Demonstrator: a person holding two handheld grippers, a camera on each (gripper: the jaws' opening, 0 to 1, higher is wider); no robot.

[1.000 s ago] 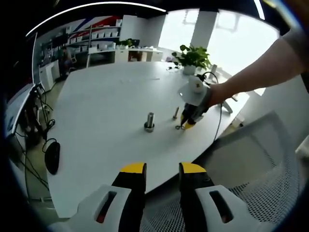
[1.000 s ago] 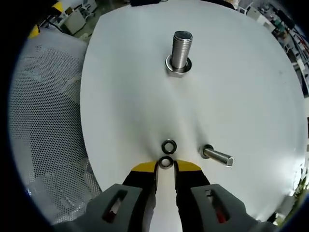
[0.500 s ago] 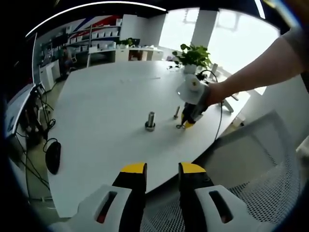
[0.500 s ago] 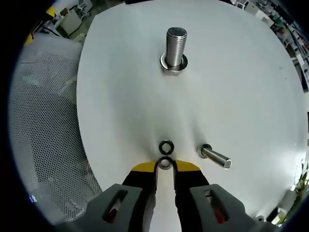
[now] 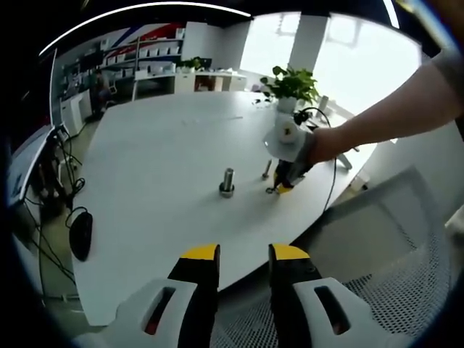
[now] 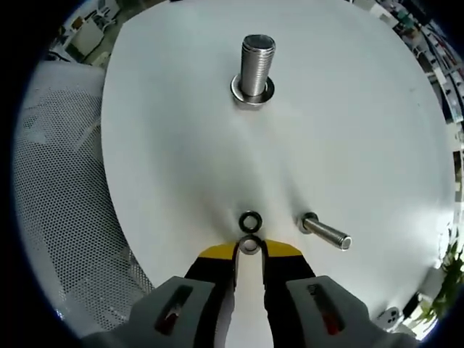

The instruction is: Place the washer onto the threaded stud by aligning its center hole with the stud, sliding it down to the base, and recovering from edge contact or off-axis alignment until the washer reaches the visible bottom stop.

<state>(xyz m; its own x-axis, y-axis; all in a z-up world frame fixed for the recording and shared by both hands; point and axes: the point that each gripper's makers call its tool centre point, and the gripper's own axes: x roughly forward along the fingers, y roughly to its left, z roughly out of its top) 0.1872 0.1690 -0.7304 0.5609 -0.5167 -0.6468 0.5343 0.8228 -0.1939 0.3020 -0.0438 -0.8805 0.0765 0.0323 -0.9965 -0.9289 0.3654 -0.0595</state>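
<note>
White counter point(image 6: 377, 130) spans a bright office with shelves and a potted plant point(image 5: 290, 85). Upright threaded stud point(image 6: 254, 61) stands mid-counter. Right hand-held gripper point(image 6: 249, 250) pinches a washer point(image 6: 250, 244); left hand-held gripper point(image 5: 243, 255) hangs parted, empty.

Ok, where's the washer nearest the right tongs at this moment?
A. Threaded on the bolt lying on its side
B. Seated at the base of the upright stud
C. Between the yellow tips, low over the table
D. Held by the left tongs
C: in the right gripper view the washer sits between the yellow tips of the right tongs, well short of the upright stud.
</note>
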